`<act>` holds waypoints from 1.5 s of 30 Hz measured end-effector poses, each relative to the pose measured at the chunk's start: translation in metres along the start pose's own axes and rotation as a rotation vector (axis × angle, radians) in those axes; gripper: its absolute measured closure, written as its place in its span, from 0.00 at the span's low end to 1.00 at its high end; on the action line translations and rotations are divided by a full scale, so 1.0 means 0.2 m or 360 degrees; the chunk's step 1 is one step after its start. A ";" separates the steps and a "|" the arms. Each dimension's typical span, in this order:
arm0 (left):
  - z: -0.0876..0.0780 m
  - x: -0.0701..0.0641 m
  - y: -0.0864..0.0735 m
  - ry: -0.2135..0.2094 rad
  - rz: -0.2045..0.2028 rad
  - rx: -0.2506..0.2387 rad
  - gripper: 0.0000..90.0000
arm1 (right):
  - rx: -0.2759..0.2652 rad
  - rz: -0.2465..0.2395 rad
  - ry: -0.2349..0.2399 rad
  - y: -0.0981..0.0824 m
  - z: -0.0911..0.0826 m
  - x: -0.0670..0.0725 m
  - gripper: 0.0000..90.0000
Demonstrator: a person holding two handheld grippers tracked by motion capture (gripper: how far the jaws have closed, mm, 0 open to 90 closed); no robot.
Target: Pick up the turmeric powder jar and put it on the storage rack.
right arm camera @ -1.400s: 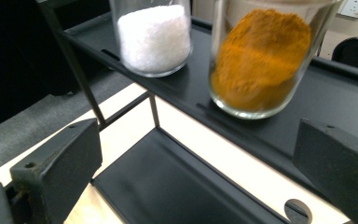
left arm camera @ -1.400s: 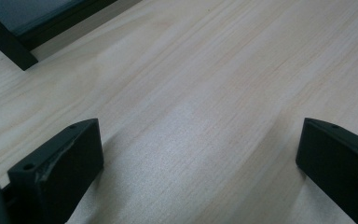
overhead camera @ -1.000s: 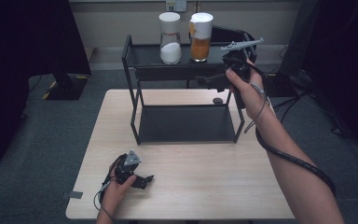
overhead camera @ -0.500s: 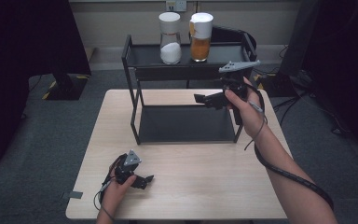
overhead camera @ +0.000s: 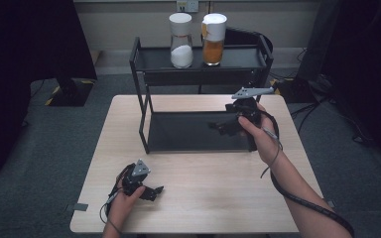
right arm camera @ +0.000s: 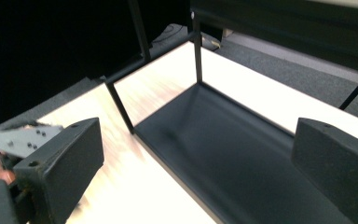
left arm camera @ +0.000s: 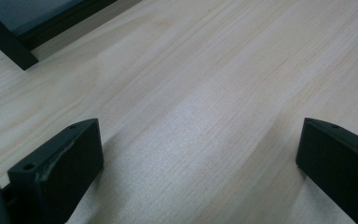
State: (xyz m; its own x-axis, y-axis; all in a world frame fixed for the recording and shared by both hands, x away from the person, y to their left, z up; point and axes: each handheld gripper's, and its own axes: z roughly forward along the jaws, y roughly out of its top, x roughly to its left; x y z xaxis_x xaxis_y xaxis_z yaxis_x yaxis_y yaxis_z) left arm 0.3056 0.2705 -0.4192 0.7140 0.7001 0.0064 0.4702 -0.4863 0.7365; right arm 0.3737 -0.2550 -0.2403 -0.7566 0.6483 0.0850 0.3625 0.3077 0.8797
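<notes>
Right tongs [overhead camera: 223, 126]: held above the bench beside the black rack's [overhead camera: 144, 106] right end, jaws spread wide, nothing gripped.
Left tongs [overhead camera: 154, 191]: rested low on the bench [overhead camera: 218, 198] near its front left, jaws wide, empty.
Nearest items: white-filled jar [overhead camera: 181, 42] and orange-filled jar [overhead camera: 213, 39], both stood upright on the rack's top shelf, just beside each other, well apart from both tongs.
Lower tray [right arm camera: 242, 154]: bare, seen between the right jaws.
Risk: the rack's right post could be clipped by the open jaws, and the jars shaken or toppled.
</notes>
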 end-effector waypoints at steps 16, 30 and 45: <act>0.00 0.00 0.00 0.0000 0.0000 0.0000 0.00 | 0.0005 0.0094 0.0056 -0.30 0.07 -0.04 0.02; 0.00 0.00 0.00 0.0000 -0.0001 0.0000 0.00 | 0.0083 0.0161 0.0032 -0.57 0.10 -0.09 0.02; 0.00 0.00 0.00 0.0000 -0.0001 0.0000 0.00 | 0.0209 0.0160 0.0018 -0.78 0.10 -0.13 0.02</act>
State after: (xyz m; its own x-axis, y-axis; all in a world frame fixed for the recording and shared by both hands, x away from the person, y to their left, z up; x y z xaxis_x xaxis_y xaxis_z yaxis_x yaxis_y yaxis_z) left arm 0.3056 0.2705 -0.4193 0.7138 0.7003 0.0062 0.4704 -0.4860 0.7366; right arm 0.3476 -0.3071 -0.3891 -0.7187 0.6729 0.1752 0.5042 0.3307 0.7978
